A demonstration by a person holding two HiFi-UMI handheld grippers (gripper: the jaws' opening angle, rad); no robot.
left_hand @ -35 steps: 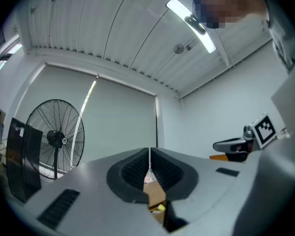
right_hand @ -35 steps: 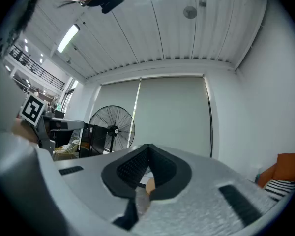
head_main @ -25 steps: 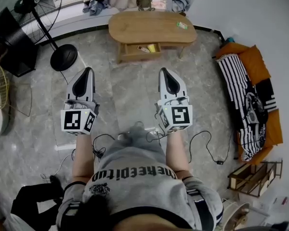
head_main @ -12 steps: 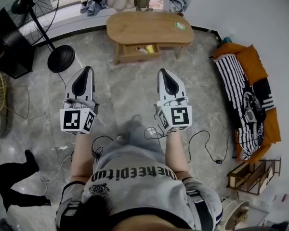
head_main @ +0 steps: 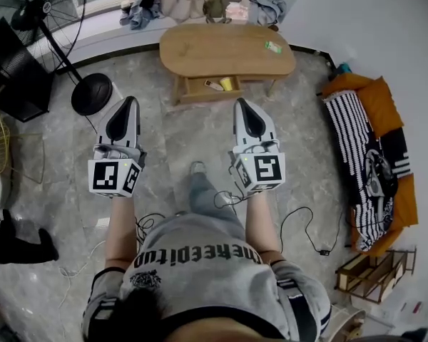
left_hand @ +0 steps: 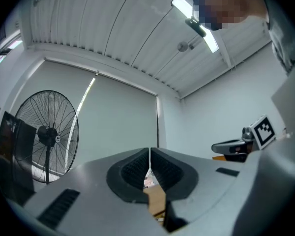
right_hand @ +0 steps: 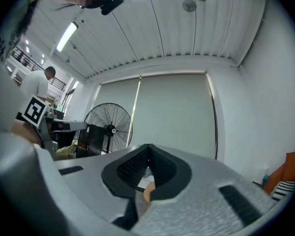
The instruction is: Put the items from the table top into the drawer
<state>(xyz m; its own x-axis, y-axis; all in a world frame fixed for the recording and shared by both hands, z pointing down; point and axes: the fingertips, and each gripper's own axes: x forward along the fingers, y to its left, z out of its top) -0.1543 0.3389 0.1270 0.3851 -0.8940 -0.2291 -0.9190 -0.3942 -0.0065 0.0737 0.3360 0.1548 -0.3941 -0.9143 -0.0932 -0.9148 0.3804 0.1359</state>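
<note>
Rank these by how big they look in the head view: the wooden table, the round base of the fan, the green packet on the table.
1. wooden table
2. fan base
3. green packet, clearly the smallest

table point(head_main: 200, 52) tan wood | cushion point(head_main: 376, 91) orange | throw point(head_main: 351, 144) black-white striped | fan point(head_main: 37, 9) black

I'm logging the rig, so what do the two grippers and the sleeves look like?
The left gripper and right gripper: pale grey tapered shells, black ribbed pads, each with a cube of black-and-white square markers. A thin black cable trails below the right one. Short grey sleeves with striped cuffs.
</note>
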